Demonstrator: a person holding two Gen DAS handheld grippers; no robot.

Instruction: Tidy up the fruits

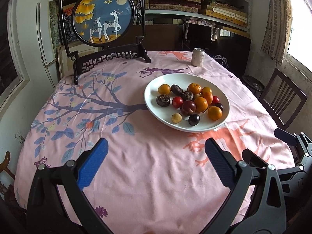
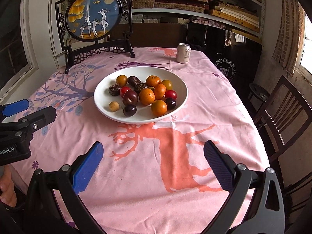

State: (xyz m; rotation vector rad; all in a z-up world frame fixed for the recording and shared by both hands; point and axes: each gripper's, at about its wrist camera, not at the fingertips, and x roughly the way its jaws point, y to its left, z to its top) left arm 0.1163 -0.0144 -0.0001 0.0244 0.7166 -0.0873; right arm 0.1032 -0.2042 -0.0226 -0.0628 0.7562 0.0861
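A white plate (image 1: 154,101) (image 2: 101,99) sits on the pink tablecloth and holds several fruits: oranges (image 1: 200,104) (image 2: 146,96), dark plums (image 1: 188,107) (image 2: 130,97), red cherry tomatoes (image 1: 177,102) (image 2: 170,94), dark wrinkled fruits (image 1: 163,100) (image 2: 114,89) and one small tan fruit (image 1: 176,118) (image 2: 113,106). My left gripper (image 1: 156,146) is open and empty, above the cloth in front of the plate. My right gripper (image 2: 154,146) is open and empty, also short of the plate. The left gripper's side shows at the left edge of the right wrist view (image 2: 15,108).
A drink can (image 1: 198,57) (image 2: 183,53) stands at the table's far right. A framed round deer picture on a dark stand (image 1: 104,17) (image 2: 93,13) is at the far left. A wooden chair (image 1: 282,99) (image 2: 282,117) stands right of the table. Shelves fill the back wall.
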